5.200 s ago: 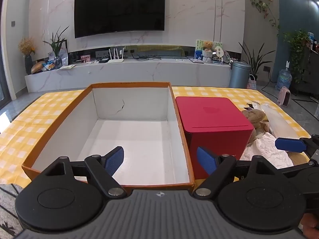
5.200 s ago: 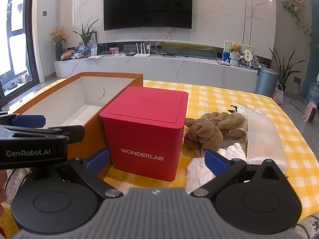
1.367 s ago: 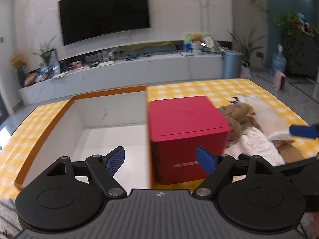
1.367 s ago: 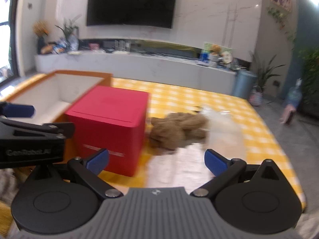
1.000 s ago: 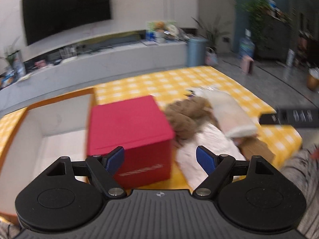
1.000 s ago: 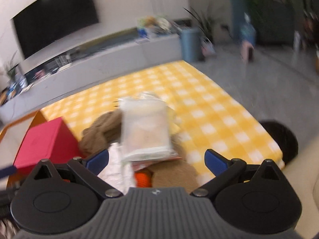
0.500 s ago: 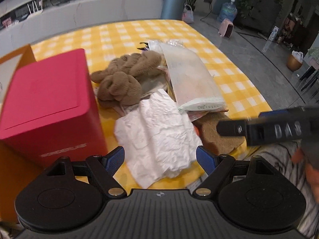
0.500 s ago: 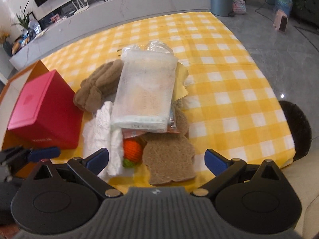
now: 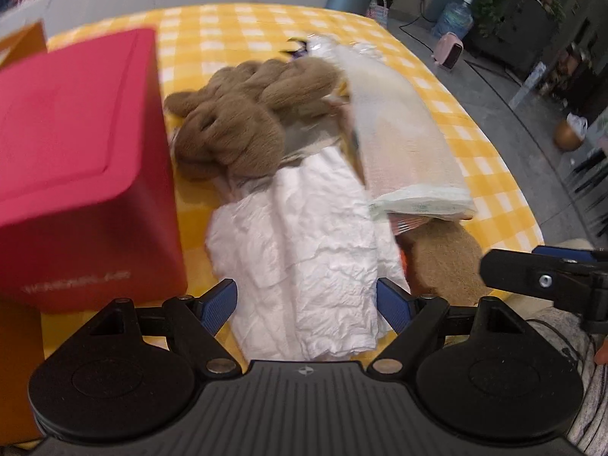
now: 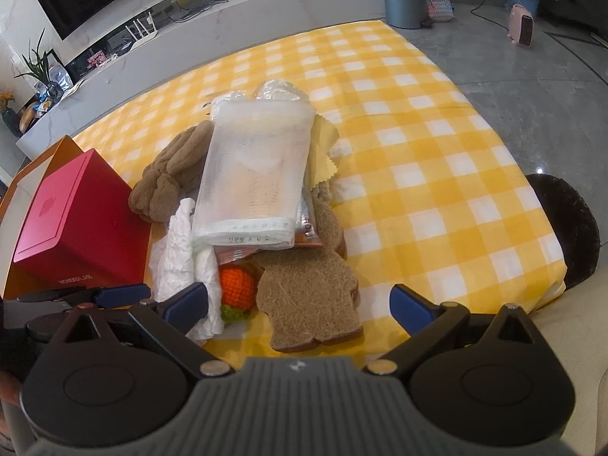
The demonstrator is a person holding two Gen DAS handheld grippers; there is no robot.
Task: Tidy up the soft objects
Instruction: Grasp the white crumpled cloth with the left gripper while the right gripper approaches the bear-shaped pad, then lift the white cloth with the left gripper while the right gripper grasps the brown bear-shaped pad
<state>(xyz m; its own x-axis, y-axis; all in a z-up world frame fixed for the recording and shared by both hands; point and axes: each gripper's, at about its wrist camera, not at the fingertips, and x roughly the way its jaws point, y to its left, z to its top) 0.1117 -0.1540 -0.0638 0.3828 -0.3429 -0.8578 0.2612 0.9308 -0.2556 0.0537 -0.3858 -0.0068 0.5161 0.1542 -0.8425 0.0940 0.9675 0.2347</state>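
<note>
Soft things heaped on yellow-and-white checked tablecloth (image 10: 437, 174): fuzzy brown plush towel (image 9: 235, 125), twisted in thick rolls, lying just beside red box (image 9: 79, 159) with smooth matte sides. Next to it crumpled white paper cloth (image 9: 304, 250), full of creases. On top of heap long white mesh pack in clear wrapping (image 10: 254, 178), flat and rectangular, resting partly on plush towel and partly on paper cloth. Under its near end small orange crocheted ball (image 10: 237, 287) with green base, and flat brown fibre pad (image 10: 309, 302), coarse and hairy, cut with rounded lobes. Yellow cloth with zigzag edge (image 10: 323, 152) sticking out from under right side of pack. Orange cardboard box (image 10: 45, 159) behind red box, mostly hidden.

Left gripper (image 9: 306, 302) spread wide, blue pads on either side of near end of white paper cloth, grasping nothing; contact with cloth not clear from blurred view. Right gripper (image 10: 298, 306) also spread wide and empty, poised over fibre pad and crocheted ball, pointing down at heap from above. Both tools side by side at near table edge, left one visible at lower left of right wrist view.
</note>
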